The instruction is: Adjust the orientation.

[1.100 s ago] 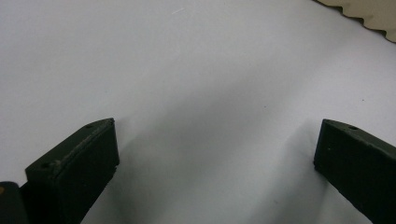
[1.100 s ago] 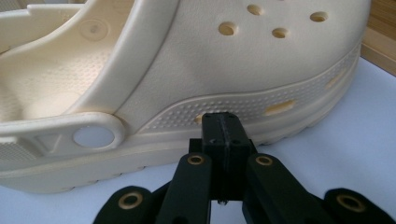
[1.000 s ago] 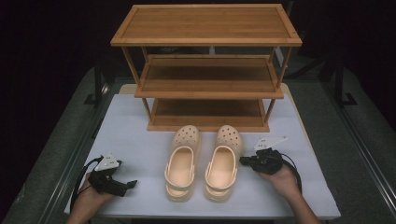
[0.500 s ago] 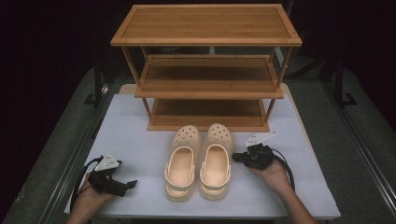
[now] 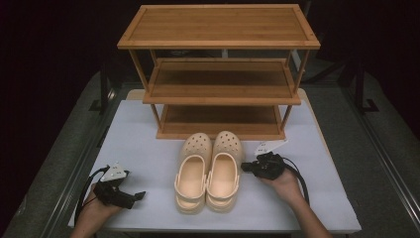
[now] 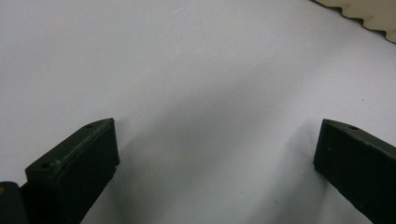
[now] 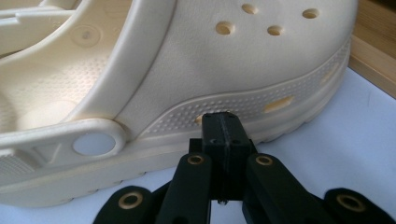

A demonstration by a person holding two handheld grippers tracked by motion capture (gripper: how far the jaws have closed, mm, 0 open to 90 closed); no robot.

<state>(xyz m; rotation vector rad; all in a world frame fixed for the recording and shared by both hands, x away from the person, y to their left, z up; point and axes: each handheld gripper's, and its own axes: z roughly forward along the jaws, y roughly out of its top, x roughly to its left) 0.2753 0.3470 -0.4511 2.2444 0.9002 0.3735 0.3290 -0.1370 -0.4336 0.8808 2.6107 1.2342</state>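
Your R gripper, fingers together, pushed the R clog leftwards vs 1 s ago; it now touches the L clog. Tips at its sidewall. L gripper fingers apart, unmoved.

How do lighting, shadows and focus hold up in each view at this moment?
High view: white table cover lit, surroundings nearly black, image soft. Left gripper view: black jaws cast soft shadows on the cover; image evenly soft. Right gripper view: cream foam clog sharp and evenly lit, no glare; closed right gripper against its side.
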